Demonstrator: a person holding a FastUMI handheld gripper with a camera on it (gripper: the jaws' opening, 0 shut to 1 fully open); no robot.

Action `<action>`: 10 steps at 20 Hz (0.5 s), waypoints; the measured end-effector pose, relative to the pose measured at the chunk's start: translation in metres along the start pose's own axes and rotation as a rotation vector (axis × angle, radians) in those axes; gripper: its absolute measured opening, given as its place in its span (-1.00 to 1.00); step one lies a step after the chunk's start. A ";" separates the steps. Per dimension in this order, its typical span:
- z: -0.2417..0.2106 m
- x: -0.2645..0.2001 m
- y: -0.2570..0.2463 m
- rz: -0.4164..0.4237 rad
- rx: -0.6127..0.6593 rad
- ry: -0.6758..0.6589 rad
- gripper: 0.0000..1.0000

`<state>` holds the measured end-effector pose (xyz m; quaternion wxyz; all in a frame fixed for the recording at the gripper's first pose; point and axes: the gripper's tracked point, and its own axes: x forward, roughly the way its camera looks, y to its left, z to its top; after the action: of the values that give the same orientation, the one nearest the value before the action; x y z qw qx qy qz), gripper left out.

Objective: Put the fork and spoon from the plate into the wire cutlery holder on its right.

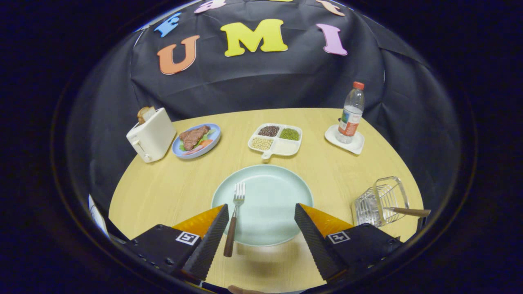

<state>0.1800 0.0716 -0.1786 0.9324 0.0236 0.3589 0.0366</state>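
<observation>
The tongs (261, 218) were held spread wide above the near edge of the round wooden surface (171, 188), with nothing grasped between the two fingers. A pale green plate (269, 192) was seen just ahead of them, its near half lying between the fingertips. The fork (234, 222) was laid on the left part of that plate, tines pointing far and its dark wooden handle run over the near rim, just beside the left finger (whether it was touched by that finger could not be told). The wire cutlery holder (380, 200) was found to the right of the plate, near the right edge of the surface, tipped on its side, and a brown wooden handle (408, 211) was seen sticking out of it to the right; which utensil it belonged to could not be made out. Farther off, a divided tray of beans (276, 139) was placed beyond the plate. To the far left a blue plate of meat and vegetables (197, 140) was set beside a cream toaster (152, 135) with bread in it. At the far right a water bottle (350, 114) stood on a small white dish (345, 141).
</observation>
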 end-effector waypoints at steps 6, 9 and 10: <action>-0.020 0.033 0.022 0.011 0.004 0.070 0.93; -0.027 0.045 0.028 0.006 0.001 0.095 0.91; -0.029 0.049 0.028 0.003 0.001 0.103 0.90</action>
<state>0.1952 0.1044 -0.2308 0.9127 0.0226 0.4062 0.0390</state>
